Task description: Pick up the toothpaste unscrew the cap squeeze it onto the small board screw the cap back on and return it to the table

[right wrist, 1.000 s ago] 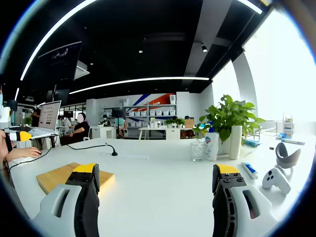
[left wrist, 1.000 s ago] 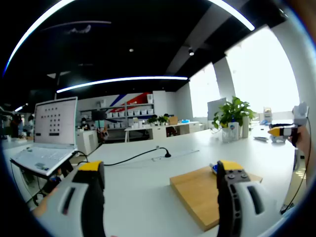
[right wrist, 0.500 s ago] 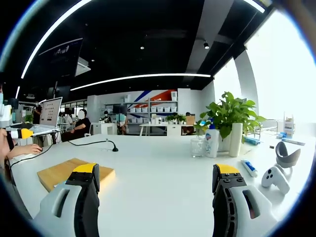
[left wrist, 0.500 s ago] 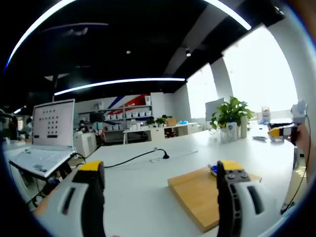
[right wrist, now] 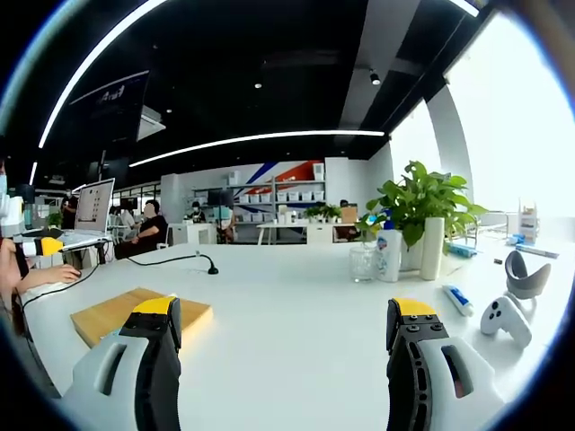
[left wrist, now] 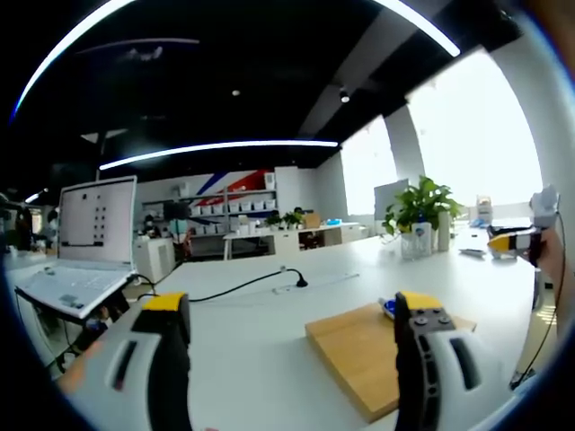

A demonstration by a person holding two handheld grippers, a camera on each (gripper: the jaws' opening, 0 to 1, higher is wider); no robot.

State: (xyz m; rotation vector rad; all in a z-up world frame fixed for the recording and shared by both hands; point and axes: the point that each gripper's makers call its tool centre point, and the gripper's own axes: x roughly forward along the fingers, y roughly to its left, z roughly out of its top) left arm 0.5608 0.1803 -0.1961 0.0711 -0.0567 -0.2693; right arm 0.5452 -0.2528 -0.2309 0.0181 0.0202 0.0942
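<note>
Presumably the small white tube with blue print [right wrist: 458,299], lying flat on the white bench [right wrist: 296,314] near the potted plant, is the toothpaste; too small to confirm. Judged light, soft-walled, slick plastic: grip mid-body, gently, leaving the cap free. Rectangular pale wooden board [right wrist: 130,315] lies well apart. Left tongs [left wrist: 292,310] and right tongs [right wrist: 283,312] both wide, empty

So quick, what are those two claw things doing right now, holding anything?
Left gripper: open, holding nothing.
Right gripper: open, holding nothing.
</note>
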